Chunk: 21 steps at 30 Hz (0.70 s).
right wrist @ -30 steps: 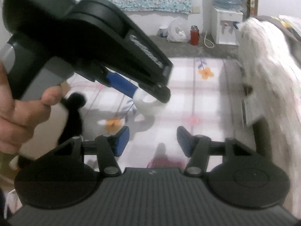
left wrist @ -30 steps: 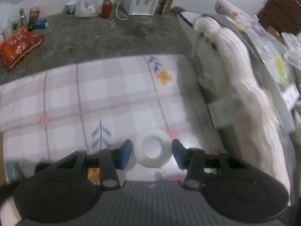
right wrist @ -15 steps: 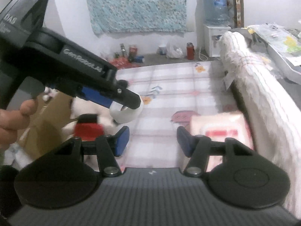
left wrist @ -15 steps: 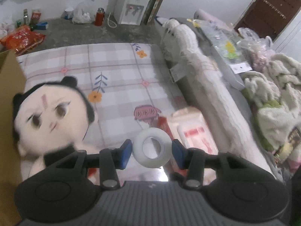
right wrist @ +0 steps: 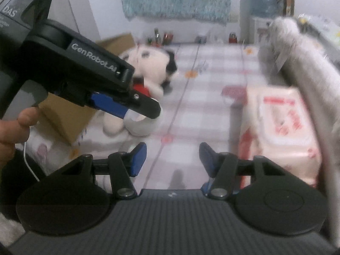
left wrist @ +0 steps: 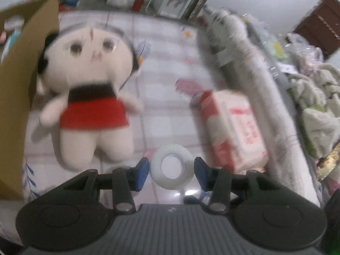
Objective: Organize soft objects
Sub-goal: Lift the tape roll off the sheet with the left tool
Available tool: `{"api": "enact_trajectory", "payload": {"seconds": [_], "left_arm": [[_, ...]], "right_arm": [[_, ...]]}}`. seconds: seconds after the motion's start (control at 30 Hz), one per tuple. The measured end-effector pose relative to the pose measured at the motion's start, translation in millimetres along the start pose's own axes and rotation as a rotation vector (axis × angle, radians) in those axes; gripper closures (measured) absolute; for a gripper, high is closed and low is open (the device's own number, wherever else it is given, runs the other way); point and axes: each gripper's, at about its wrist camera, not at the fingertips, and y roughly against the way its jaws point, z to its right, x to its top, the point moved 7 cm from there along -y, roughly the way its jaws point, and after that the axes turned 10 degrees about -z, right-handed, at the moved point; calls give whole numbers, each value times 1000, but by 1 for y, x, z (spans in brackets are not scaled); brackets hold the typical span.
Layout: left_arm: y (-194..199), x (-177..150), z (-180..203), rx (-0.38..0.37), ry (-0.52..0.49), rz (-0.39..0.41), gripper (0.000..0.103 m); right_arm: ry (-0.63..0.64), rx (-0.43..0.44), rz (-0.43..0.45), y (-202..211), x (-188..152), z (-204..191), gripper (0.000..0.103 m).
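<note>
**Grippers above the checked bed sheet, tape roll held in the left one**

The checked bed sheet point(left wrist: 170, 114) covers most of the scene. A long white furry bolster point(left wrist: 250, 68) lies along its right edge. A brown cardboard box point(left wrist: 19, 89) stands at the left edge, its wall just beside the plush doll.

The plush doll point(left wrist: 91, 89), with black hair, a black collar and a red dress, lies face up on the sheet, well apart from the pink-and-white wipes pack point(left wrist: 235, 127), which lies next to the bolster.

The left gripper point(left wrist: 171, 170) is closed on a white tape roll point(left wrist: 172, 169), which sits between the blue pads with its hole facing the camera; the roll hangs above the sheet, between the doll and the wipes pack. In the right wrist view, a hand point(right wrist: 12, 131) holds this gripper's handle.

The right gripper point(right wrist: 172, 159) is apart with nothing between its blue pads; bare sheet shows in the gap. The picture is blurred.
</note>
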Motion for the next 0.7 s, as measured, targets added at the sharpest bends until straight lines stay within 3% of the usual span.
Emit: {"api": "enact_trajectory", "payload": {"seconds": [0.3,0.57,0.7], "left_arm": [[-55,-10,-24,7,76,-97,55],[-56,-5,-20,26,50,-98,55],[-58,-5,-19,33,39,-92,54]], "right_arm": [[72,42,-96,-56,-11,-12,48],[146,51,-49,-69,-4,-21,47],[162,43,-23,-69,-4,-23,54]]}}
